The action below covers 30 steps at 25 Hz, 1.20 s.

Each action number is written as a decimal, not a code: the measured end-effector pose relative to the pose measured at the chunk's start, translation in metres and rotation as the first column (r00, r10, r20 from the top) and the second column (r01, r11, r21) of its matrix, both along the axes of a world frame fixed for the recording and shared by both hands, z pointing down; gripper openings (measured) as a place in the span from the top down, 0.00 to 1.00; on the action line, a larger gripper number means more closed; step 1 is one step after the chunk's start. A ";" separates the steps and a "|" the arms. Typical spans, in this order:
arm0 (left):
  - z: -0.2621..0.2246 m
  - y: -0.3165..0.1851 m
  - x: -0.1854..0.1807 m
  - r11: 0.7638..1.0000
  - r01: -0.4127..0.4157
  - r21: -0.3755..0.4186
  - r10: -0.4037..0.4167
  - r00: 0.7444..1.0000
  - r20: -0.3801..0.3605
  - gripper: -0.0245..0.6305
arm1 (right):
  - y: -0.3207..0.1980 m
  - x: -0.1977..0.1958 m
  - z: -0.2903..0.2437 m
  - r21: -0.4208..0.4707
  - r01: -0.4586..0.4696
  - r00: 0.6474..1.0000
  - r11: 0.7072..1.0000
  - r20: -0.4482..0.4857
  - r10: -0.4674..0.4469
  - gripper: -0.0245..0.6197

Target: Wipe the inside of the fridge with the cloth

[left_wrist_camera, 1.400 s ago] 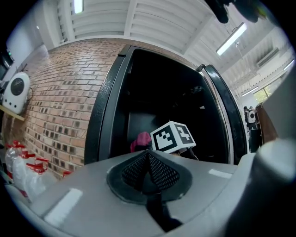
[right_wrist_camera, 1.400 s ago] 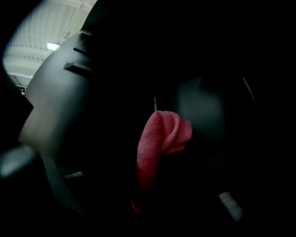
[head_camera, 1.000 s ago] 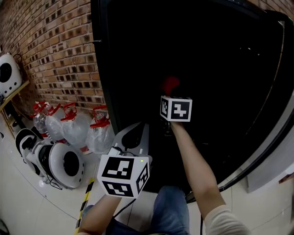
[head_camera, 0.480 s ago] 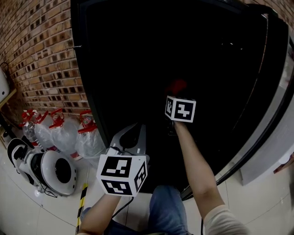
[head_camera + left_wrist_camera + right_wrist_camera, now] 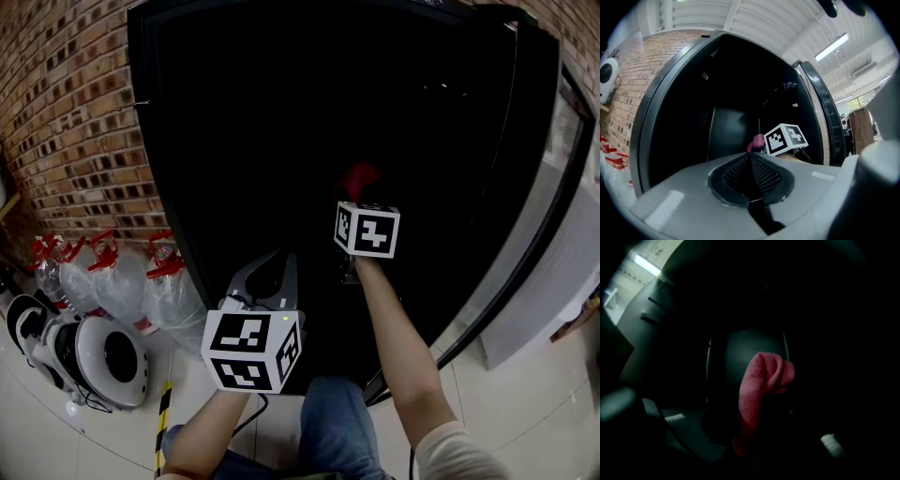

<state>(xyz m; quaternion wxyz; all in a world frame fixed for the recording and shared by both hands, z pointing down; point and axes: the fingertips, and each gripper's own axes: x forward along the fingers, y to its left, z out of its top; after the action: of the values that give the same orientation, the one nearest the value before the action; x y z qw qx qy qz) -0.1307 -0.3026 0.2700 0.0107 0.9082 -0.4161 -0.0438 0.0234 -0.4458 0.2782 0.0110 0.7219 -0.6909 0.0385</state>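
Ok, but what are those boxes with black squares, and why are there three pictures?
Those boxes are marker cubes on two hand-held grabbers. A person holds one in each hand. The head view comes from a camera on the person's head, looking down. The other two views come from a camera riding on each grabber.

The big black thing is an open fridge, dark inside. The right gripper reaches into it, its jaws shut on a red cloth for wiping. The left gripper hangs outside with its jaws together, holding nothing. On the floor by the brick wall stand clear plastic bottles with red tops.
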 end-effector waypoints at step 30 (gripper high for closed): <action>0.054 0.021 -0.013 0.997 0.052 -0.049 -0.052 0.999 0.011 0.94 | 0.203 -0.122 0.004 0.284 0.286 0.944 0.915 -0.246 -0.218 0.87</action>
<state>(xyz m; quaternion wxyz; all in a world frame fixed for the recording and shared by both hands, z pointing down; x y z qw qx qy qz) -0.1439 -0.2820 0.3238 0.0300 0.8968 -0.4405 -0.0296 -0.0987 -0.2426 0.2818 -0.0269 0.6187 -0.7707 -0.1502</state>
